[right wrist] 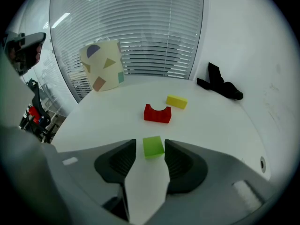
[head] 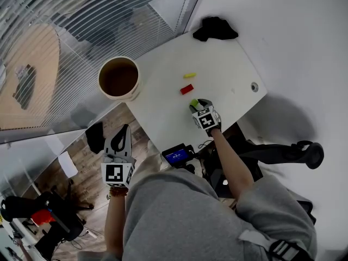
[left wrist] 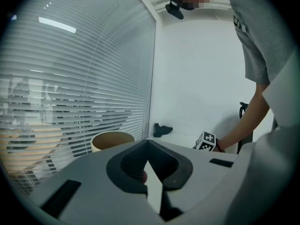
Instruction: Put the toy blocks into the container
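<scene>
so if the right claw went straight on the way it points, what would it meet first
Most likely the green block, which already sits between the open jaws of the right claw. Just past it, the claw would probably press into the white table.

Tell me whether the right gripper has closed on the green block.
Open: the right gripper straddles the green block on the table, with a gap showing beside the jaw at picture left.

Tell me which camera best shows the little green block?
The right gripper view: the green block lies close up on the table, between the open jaws of the right gripper. The head view shows only a green sliver beyond that gripper. The left gripper view doesn't show it.
</scene>
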The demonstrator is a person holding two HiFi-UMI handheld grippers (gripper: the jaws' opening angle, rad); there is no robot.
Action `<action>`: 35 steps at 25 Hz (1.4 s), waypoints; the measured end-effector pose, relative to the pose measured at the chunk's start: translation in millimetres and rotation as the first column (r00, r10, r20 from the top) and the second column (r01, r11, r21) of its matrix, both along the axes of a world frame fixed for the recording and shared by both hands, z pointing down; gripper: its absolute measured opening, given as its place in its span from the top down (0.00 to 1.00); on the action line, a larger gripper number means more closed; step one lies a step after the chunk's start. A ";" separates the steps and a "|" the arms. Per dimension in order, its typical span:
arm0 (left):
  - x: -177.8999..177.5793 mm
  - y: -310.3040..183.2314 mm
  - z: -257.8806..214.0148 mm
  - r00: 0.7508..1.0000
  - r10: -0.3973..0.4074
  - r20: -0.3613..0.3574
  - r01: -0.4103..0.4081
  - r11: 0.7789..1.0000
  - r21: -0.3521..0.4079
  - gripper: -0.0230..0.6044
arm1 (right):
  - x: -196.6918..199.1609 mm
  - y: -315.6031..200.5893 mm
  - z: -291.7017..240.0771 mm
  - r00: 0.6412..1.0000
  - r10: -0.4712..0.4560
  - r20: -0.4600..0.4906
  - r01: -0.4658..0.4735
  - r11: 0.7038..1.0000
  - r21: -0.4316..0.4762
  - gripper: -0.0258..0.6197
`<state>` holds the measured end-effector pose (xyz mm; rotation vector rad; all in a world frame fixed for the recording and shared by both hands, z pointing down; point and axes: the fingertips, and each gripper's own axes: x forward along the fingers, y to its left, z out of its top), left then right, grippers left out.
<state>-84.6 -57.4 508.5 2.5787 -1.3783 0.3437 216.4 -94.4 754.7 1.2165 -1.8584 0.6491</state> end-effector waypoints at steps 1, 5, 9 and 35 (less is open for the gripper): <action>-1.0 -0.2 -0.2 1.000 -0.002 0.001 0.002 1.000 -0.001 0.95 | 0.6 0.0 1.8 1.000 0.000 -0.002 0.000 1.000 -0.006 0.65; -3.3 0.1 1.2 1.000 -0.009 0.004 0.009 1.000 -0.004 0.95 | 1.4 2.6 12.0 1.000 -0.010 -0.004 0.009 0.999 -0.037 0.65; -5.3 1.9 2.7 1.000 -0.019 0.001 0.019 1.000 -0.009 0.95 | 3.9 0.3 23.3 1.000 -0.022 -0.009 0.021 0.999 -0.029 0.65; -7.3 3.2 0.7 0.999 -0.034 -0.028 0.034 0.999 0.005 0.95 | -7.0 9.0 13.2 0.996 -0.041 -0.080 0.041 0.999 0.004 0.72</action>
